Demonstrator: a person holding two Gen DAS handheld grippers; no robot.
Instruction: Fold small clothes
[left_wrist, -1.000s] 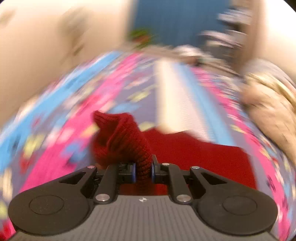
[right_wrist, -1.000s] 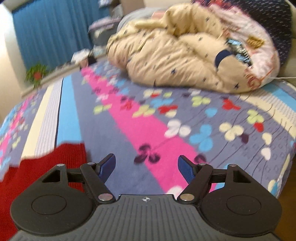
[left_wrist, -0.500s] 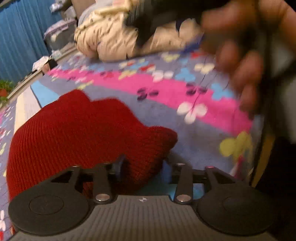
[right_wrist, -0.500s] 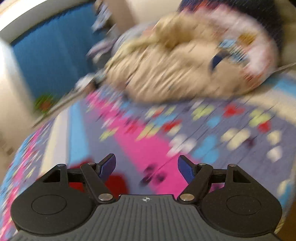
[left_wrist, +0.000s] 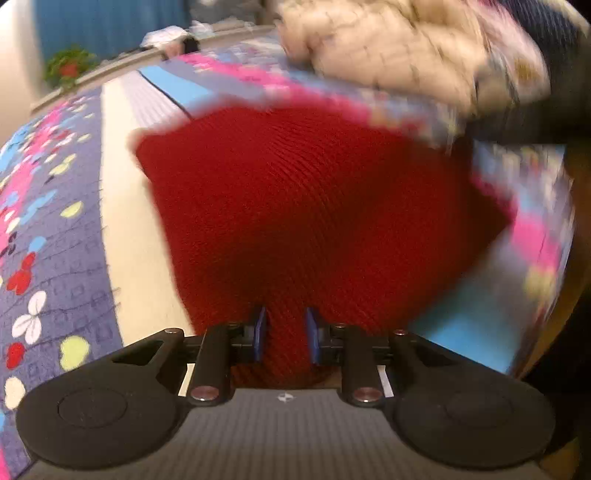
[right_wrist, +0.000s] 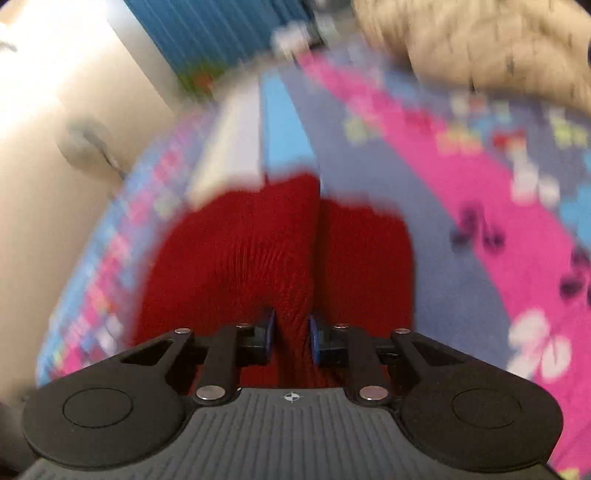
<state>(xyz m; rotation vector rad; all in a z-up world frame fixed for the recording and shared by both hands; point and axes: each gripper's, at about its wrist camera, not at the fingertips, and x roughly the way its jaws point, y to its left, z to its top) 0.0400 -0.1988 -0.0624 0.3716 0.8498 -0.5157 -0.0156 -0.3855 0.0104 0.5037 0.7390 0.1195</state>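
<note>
A red knitted garment (left_wrist: 314, 206) lies spread on a patterned bedspread (left_wrist: 48, 229). My left gripper (left_wrist: 284, 338) is shut on the near edge of the red knit, which bulges between the blue pads. In the right wrist view the same red garment (right_wrist: 258, 251) shows a crease down its middle. My right gripper (right_wrist: 291, 339) is shut on a fold of it at the near edge. Both views are blurred by motion.
A heap of beige quilt (left_wrist: 399, 44) lies on the far right of the bed and also shows in the right wrist view (right_wrist: 480, 40). A blue curtain (right_wrist: 221, 26) and a cream wall (right_wrist: 66, 110) stand beyond. A potted plant (left_wrist: 68, 66) sits far left.
My right gripper was open over the bedspread and has now moved left and shut on the red garment. My left gripper kept its hold and the garment now lies spread out before it.
</note>
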